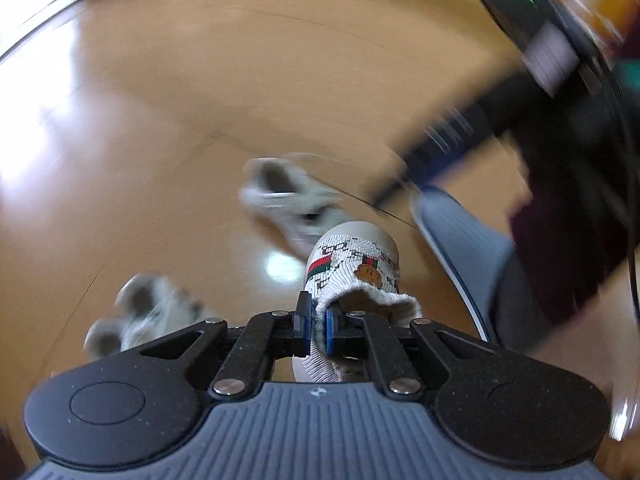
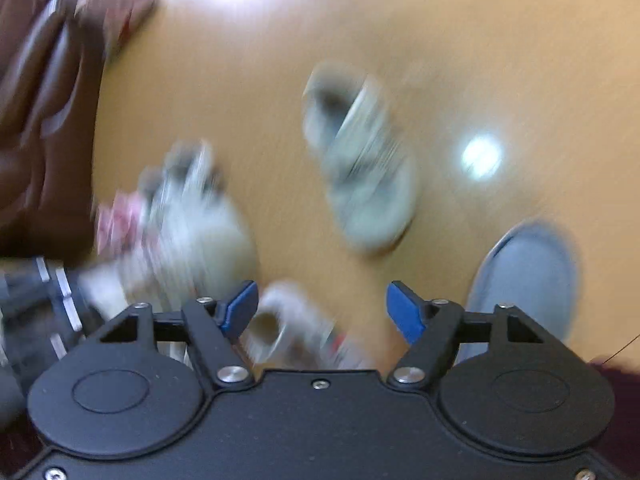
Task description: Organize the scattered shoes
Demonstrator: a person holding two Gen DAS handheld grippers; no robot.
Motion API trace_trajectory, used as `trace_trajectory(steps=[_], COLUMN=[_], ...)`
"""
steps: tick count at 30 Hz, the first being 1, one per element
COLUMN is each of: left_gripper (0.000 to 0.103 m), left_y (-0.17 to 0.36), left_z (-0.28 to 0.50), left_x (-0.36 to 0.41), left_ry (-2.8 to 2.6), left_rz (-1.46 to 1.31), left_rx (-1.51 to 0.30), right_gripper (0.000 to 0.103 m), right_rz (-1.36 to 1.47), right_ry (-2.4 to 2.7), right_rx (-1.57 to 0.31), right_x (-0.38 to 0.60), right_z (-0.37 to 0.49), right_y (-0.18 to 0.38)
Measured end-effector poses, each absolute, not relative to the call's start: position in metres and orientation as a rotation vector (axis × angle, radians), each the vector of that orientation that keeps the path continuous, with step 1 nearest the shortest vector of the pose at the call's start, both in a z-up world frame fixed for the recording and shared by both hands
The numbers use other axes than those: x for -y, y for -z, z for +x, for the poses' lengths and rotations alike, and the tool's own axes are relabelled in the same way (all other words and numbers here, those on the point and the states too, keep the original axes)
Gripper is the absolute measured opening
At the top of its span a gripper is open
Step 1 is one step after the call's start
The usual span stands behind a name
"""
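Fingers downward, pinching patterned shoe

A glossy tan wooden floor fills both views, with bright window glare at ten o'clock in the left wrist view and a small round light reflection at two o'clock in the right wrist view. A blurred dark brown piece of furniture stands at nine o'clock there.

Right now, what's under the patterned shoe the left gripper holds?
The left gripper is shut on the patterned shoe, lifted above bare wood floor. A blurred grey sneaker lies beyond it. The floor directly beneath is hidden.
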State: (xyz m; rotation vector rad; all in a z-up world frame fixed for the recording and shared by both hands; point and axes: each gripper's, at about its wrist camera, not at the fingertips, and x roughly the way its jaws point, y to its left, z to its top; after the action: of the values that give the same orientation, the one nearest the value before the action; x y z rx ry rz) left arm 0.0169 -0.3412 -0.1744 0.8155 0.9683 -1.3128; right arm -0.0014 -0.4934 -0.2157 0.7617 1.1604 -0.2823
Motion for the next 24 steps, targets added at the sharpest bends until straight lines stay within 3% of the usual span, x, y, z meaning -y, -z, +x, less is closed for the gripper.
trace_trajectory(steps=[8,14,15,17,19,24], left_gripper=[0.006,0.009,0.014,0.039,0.058,0.058], left_y=[0.22,0.256,0.26,0.264,0.263,0.239], left_z=[-0.014,-0.008,-0.006,-0.003,0.002,0.027], left_x=[0.415,0.441,0.441,0.438,0.431,0.406], left_ry=[1.663,1.598,1.573,1.523,1.499,1.377], left_rz=[1.257,1.31,1.289,1.238,1.173,0.945], left_rx=[-0.876,-0.811,-0.831,-0.847,-0.862,-0.929], right_gripper=[0.074,0.074,0.074,0.074,0.074,0.074], right_rz=[0.884,0.863,0.847,0.801,0.71,0.431], right_ry=[0.45,0.453,0.439,0.404,0.338,0.167], right_rx=[-1.061,-1.161,-1.18,-1.215,-1.246,-1.287], right_x=[0.51,0.517,0.516,0.52,0.515,0.492], right_z=[-0.03,-0.036,-0.035,-0.041,-0.04,-0.027], right_y=[0.222,0.24,0.243,0.243,0.245,0.243])
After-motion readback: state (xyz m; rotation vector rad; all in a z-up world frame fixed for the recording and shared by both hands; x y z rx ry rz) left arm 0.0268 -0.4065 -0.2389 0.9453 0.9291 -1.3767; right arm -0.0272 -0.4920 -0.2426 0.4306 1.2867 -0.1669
